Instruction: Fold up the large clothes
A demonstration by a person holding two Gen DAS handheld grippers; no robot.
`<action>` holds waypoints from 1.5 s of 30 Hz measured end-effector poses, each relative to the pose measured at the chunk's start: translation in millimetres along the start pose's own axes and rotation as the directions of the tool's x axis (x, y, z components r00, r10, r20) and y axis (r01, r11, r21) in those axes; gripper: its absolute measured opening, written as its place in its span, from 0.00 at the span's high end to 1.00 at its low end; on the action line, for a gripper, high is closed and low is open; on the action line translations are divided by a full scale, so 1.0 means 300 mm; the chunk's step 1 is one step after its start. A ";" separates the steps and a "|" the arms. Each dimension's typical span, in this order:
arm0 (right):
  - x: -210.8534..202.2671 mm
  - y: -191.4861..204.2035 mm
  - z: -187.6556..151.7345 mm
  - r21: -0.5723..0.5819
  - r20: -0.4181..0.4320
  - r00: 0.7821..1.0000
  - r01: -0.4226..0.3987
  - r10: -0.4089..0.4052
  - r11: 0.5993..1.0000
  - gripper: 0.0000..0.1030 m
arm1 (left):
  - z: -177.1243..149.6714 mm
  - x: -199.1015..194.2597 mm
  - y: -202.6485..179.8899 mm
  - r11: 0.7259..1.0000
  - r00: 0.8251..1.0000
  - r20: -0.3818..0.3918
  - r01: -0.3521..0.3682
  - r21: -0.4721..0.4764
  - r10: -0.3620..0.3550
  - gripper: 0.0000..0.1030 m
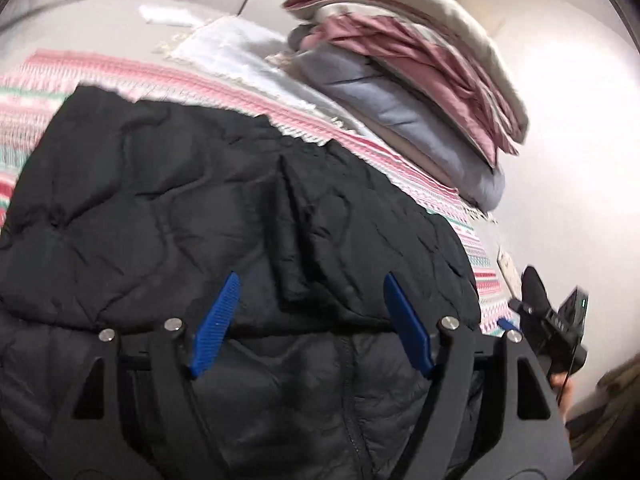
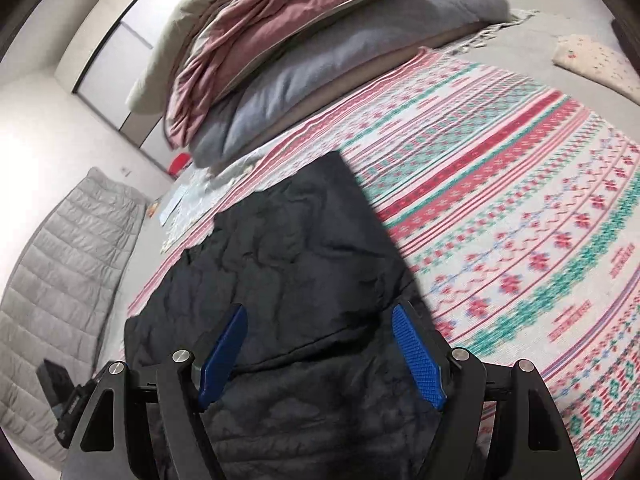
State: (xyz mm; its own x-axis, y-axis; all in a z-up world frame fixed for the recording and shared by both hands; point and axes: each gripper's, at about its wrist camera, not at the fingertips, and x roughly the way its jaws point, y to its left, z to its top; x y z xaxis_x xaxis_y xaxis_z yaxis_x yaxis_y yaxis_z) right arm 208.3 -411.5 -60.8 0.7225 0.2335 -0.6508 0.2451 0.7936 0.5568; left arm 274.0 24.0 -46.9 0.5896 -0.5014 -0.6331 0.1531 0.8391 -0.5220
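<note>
Two grippers, left gripper (image 1: 312, 284) and right gripper (image 2: 318, 316), hover over one black quilted puffer jacket (image 1: 180, 200), blue fingers spread, gripping nothing; it lies on one pink-and-teal patterned woven blanket (image 2: 520, 200).

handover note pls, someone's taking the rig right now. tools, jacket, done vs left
Left tool: open, over the black quilted jacket, holding nothing.
Right tool: open, also over the jacket, holding nothing.
Jacket lies on the patterned blanket, with a layer already folded over the lower part. Bedding stack sits behind it.
Done: looks like at least one fold.
Left: probably further folds and flattening; full outline not in view.
</note>
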 end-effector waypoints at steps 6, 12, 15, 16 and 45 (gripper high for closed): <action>0.020 -0.095 0.012 0.001 -0.020 0.993 0.118 -0.118 0.993 0.26 | 0.028 0.150 -0.056 0.998 0.998 -0.021 -0.057 0.038 0.058 0.47; 0.173 0.012 -0.054 -0.338 -0.105 0.959 0.215 -0.264 0.916 0.26 | 0.033 0.137 -0.050 0.995 0.994 0.074 -0.080 0.052 0.076 0.92; 0.243 0.063 -0.086 -0.457 -0.037 0.935 0.299 -0.354 0.838 0.27 | 0.039 0.118 -0.030 0.998 0.992 0.111 -0.059 0.009 0.058 0.93; 0.250 0.066 -0.082 -0.451 -0.009 0.931 0.322 -0.365 0.832 0.29 | 0.041 0.117 -0.030 0.998 0.992 0.111 -0.059 0.008 0.058 0.93; -0.277 0.113 -0.252 -0.285 -0.083 0.977 0.167 -0.197 0.944 0.25 | -0.156 -0.327 -0.077 0.934 0.951 -0.098 -0.263 0.241 0.293 0.05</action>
State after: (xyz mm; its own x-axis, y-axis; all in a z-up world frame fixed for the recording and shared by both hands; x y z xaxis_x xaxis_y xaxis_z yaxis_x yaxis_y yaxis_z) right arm 107.6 -361.5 -27.0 0.6037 0.1180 -0.7884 0.1674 0.9482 0.2701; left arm 175.6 43.9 0.5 0.5281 -0.2517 -0.8110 0.1789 0.9666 -0.1835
